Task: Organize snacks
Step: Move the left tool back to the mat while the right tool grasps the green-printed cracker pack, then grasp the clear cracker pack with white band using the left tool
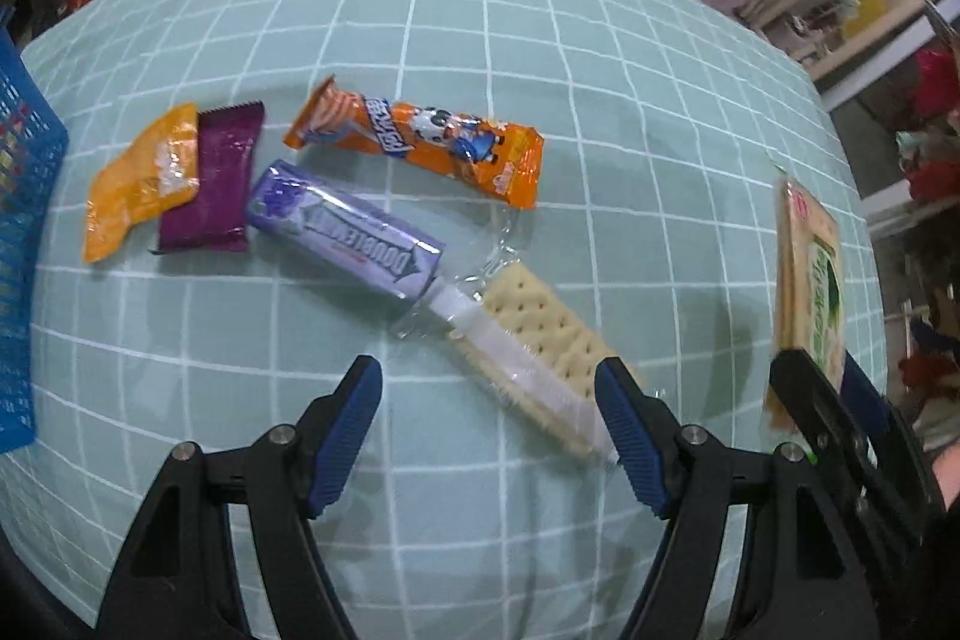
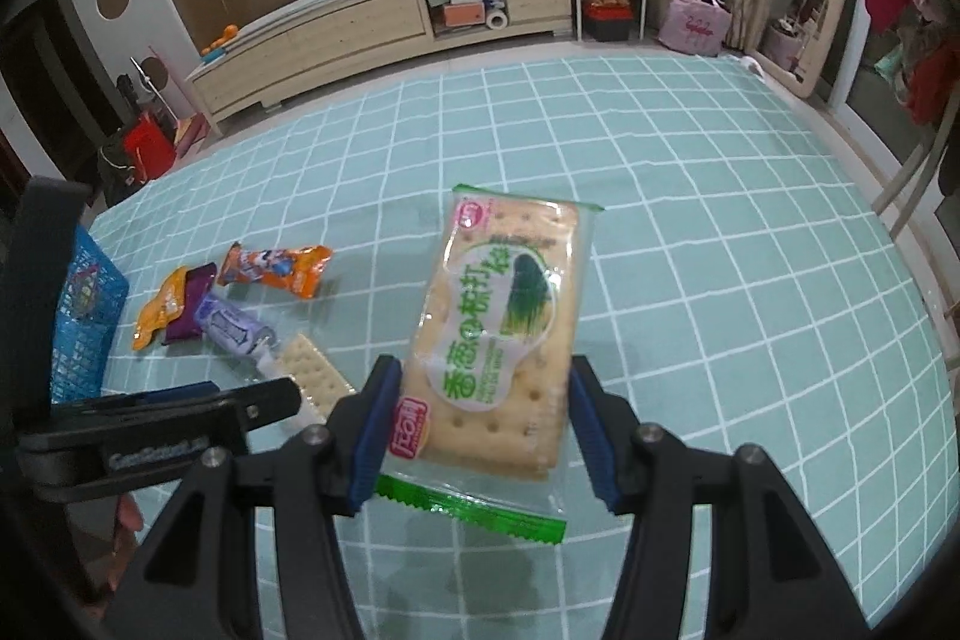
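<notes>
right tool (image 2: 483, 421) squeezes green cracker pack (image 2: 501, 334) by its sides | left tool (image 1: 489, 436) open, empty, clear cracker pack (image 1: 540, 358) under its right finger | risk: slippery green pack slides out

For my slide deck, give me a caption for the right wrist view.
Right gripper clamps a green-trimmed cracker pack above the checked tablecloth.
</notes>
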Action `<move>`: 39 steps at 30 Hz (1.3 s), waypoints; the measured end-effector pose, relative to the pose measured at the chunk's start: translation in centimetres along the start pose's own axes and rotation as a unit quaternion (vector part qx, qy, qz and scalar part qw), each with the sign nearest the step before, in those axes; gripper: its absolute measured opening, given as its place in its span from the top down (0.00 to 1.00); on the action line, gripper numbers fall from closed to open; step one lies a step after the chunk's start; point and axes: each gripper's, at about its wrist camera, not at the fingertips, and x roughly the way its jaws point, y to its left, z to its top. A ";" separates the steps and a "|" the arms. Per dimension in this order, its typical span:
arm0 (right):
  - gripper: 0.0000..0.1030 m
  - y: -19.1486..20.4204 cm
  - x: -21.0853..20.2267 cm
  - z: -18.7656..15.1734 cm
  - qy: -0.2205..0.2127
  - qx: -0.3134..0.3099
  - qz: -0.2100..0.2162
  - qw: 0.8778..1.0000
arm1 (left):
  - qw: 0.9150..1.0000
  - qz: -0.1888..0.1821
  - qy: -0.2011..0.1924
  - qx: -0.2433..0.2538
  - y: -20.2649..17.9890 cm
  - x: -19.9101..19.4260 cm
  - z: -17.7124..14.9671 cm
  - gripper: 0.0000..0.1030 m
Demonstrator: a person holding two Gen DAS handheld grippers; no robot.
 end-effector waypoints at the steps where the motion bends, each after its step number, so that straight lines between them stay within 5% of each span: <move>1: 0.42 -0.1 0.2 0.1 0.001 -0.002 -0.003 1.000 | 1.000 0.001 0.000 -0.002 -0.1 0.2 0.2 0.30; 12: 0.42 -1.4 0.9 -0.2 0.021 0.022 0.000 1.000 | 1.000 0.027 0.008 0.004 -3.1 2.1 2.0 0.30; 24: 0.42 -1.5 1.0 -0.6 0.041 0.027 0.019 0.999 | 0.995 0.041 0.014 0.089 -4.9 2.3 -0.9 0.30; 33: 0.42 0.5 1.1 -2.2 0.064 -0.003 0.030 0.998 | 0.986 0.051 0.000 0.156 -2.8 0.8 -4.2 0.54; 39: 0.42 1.7 0.8 -2.9 0.073 -0.021 0.031 0.997 | 0.985 0.027 -0.010 0.170 -0.5 -1.3 -5.8 0.58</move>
